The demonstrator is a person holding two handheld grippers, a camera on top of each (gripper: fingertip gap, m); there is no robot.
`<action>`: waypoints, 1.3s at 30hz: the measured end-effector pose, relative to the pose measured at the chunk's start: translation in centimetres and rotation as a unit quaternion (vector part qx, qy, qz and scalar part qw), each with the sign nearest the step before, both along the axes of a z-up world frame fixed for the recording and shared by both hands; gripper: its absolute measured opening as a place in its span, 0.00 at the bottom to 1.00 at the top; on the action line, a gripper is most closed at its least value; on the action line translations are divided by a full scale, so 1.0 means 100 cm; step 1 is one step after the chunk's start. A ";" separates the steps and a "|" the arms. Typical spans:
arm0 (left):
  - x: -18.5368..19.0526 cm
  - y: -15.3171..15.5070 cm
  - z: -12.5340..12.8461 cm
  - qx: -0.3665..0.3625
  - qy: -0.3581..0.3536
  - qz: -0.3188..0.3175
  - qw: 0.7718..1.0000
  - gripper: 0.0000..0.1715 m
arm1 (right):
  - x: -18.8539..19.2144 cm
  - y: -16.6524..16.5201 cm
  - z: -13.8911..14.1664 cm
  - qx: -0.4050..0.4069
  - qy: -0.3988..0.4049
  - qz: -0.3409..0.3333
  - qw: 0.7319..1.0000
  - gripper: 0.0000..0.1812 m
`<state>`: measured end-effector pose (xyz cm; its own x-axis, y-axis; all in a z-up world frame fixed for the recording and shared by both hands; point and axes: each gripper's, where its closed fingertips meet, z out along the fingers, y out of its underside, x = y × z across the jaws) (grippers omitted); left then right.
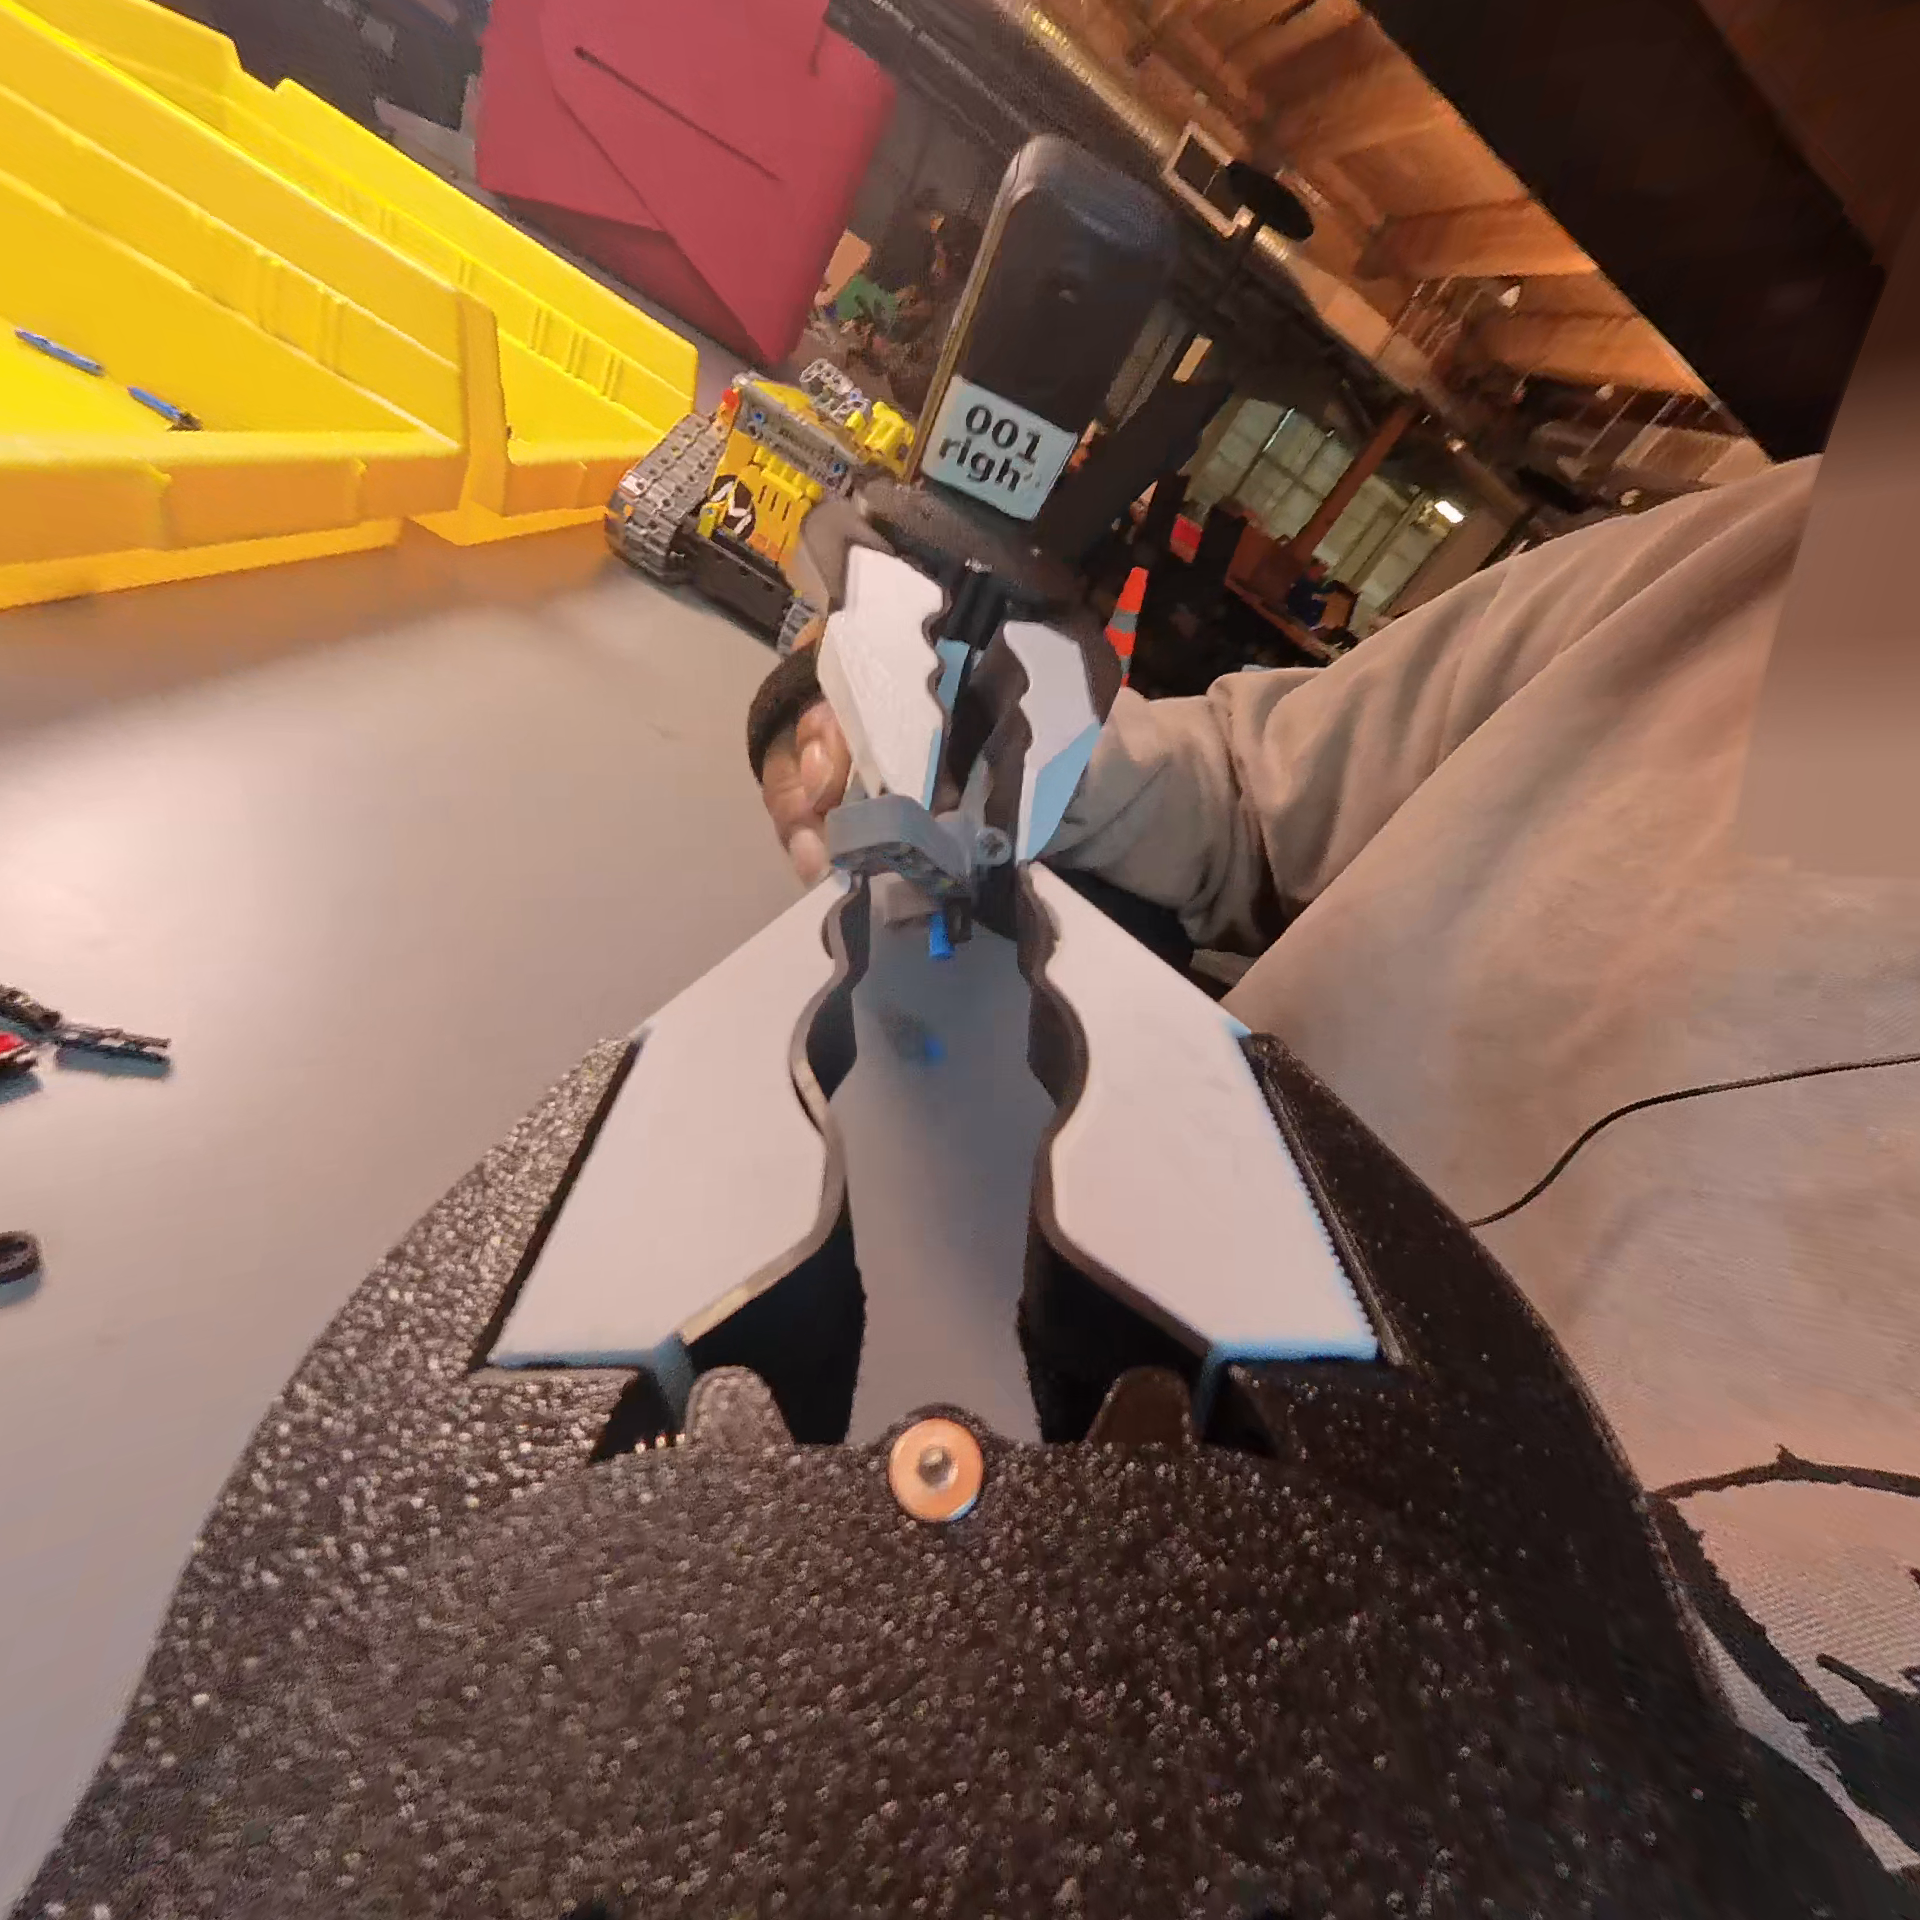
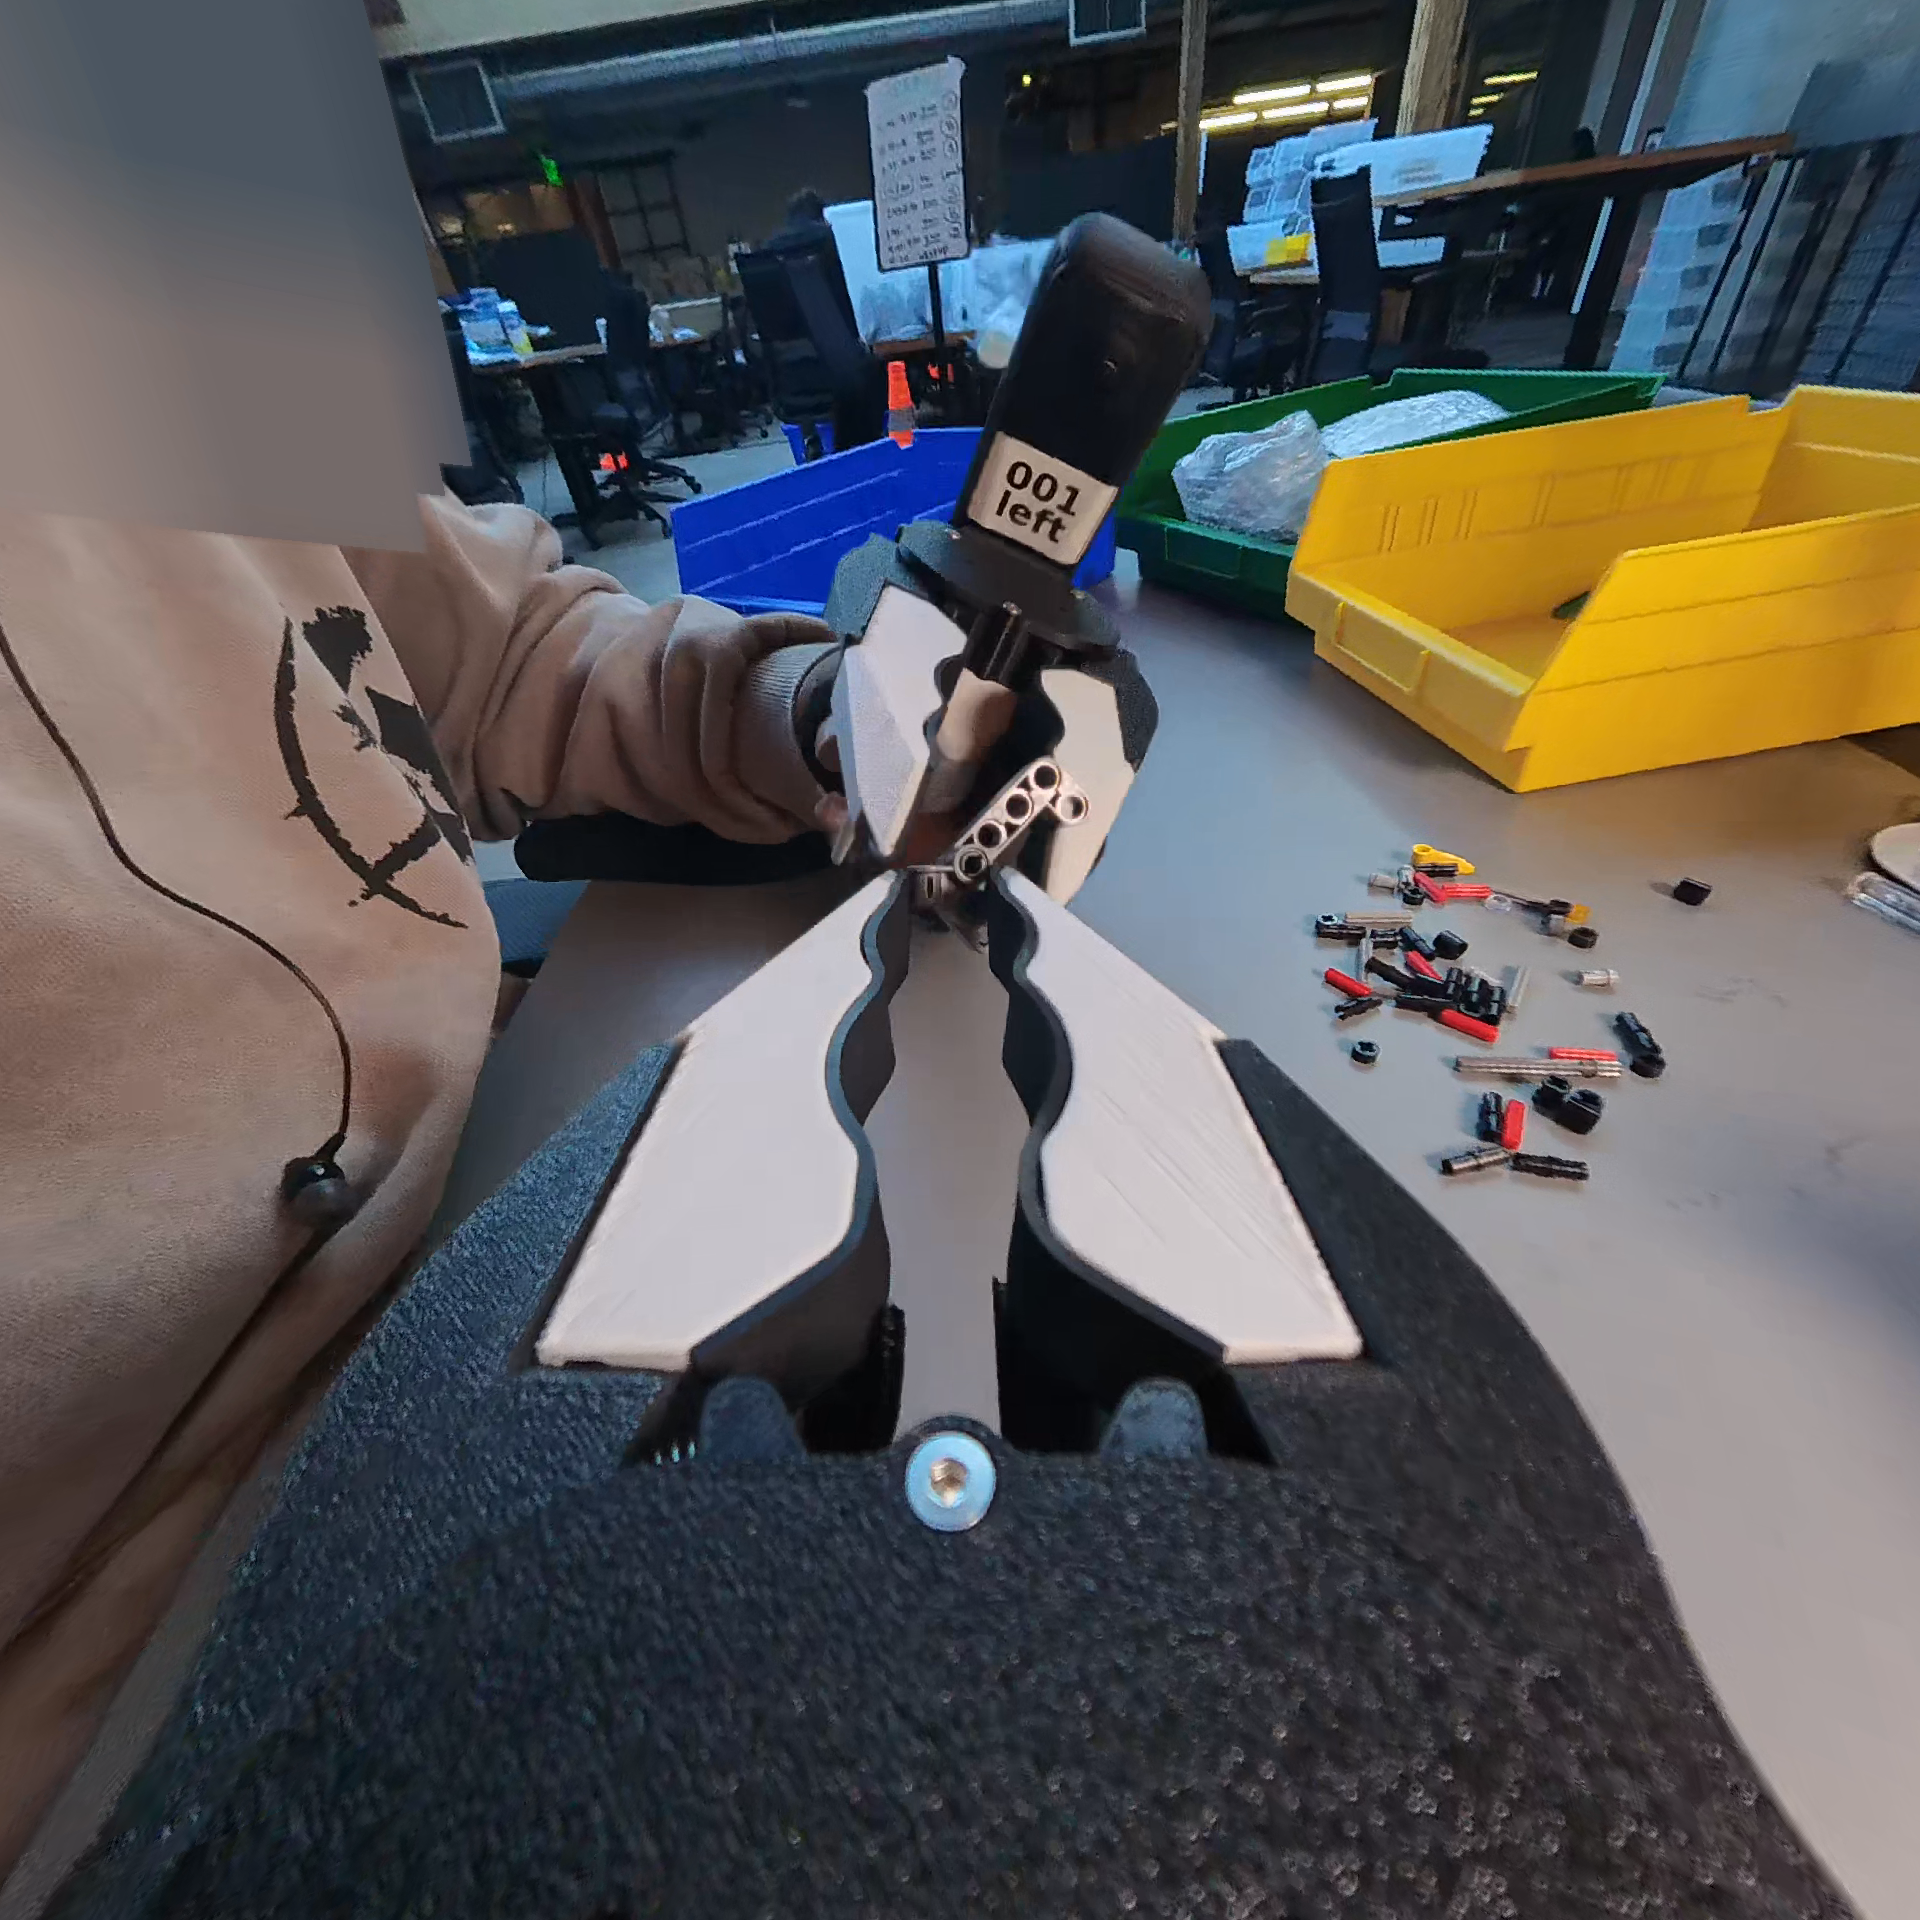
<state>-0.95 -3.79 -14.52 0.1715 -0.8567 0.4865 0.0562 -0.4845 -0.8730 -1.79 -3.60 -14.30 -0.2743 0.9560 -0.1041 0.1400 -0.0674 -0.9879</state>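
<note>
Both grippers pinching one small grey toy-brick assembly in mid-air, tip to tip

The left gripper (image 1: 930, 883) and right gripper (image 2: 940, 883) meet head-on above the table (image 1: 364, 831), fingers nearly closed, each clamped on the grey beam assembly (image 2: 1013, 821). In the left view a blue pin (image 1: 940, 940) pokes out of it at 6 o'clock. I'd guess it's light, rigid plastic, a bit slick, and the pin joints could pop apart if twisted, so holding it by the flat sides of the holed beam looks safest. Loose pins and axles (image 2: 1475, 997) lie at 3 o'clock in the right view, with a yellow bin (image 2: 1558, 623) at 2. A tracked yellow model (image 1: 748, 488) sits at 12 in the left view.
</note>
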 end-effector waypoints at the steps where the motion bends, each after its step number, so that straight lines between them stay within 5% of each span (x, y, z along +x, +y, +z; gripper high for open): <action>1: 0.000 -0.001 0.004 -0.001 -0.012 -0.005 1.000 0.14 | -0.001 -0.001 0.001 0.005 0.005 -0.002 1.000 0.07; 11: 0.001 -0.005 0.010 -0.064 -0.069 -0.035 0.995 0.04 | 0.004 -0.005 0.004 0.058 0.011 -0.006 0.998 0.07; 16: 0.002 -0.008 0.002 -0.050 -0.030 -0.036 0.998 0.04 | 0.005 -0.008 0.001 0.035 0.004 0.015 0.999 0.06; 24: 0.004 -0.010 0.006 -0.073 -0.066 -0.058 0.994 0.04 | 0.009 -0.007 0.010 -0.025 0.026 0.034 0.999 0.06; 25: 0.005 -0.010 -0.003 -0.073 -0.045 -0.055 0.995 0.04 | 0.011 -0.008 0.014 -0.035 0.037 0.040 0.998 0.05; 26: 0.003 -0.008 -0.029 -0.077 0.024 -0.041 0.996 0.04 | 0.024 0.004 0.054 -0.094 0.143 0.032 0.985 0.00; 27: 0.000 -0.009 -0.029 -0.094 0.012 -0.041 0.995 0.04 | 0.047 0.028 0.090 -0.152 0.207 0.022 0.966 0.00; 28: -0.002 -0.006 -0.017 -0.081 -0.018 -0.031 0.996 0.04 | 0.055 0.038 0.093 -0.065 0.201 -0.024 0.977 0.00; 29: -0.002 -0.004 -0.007 -0.062 -0.027 -0.024 0.997 0.04 | 0.048 0.028 0.078 -0.004 0.149 -0.030 0.988 0.00; 32: 0.007 0.000 0.004 -0.036 -0.024 -0.023 0.999 0.04 | 0.030 0.006 0.044 0.004 0.099 -0.010 0.995 0.00; 36: 0.009 -0.005 0.000 -0.045 -0.022 -0.034 0.998 0.04 | 0.020 -0.003 0.010 0.066 0.017 0.020 0.997 0.20; 39: 0.011 -0.007 -0.006 -0.051 -0.008 -0.037 0.998 0.04 | 0.013 -0.009 -0.004 0.116 -0.011 0.012 0.993 0.13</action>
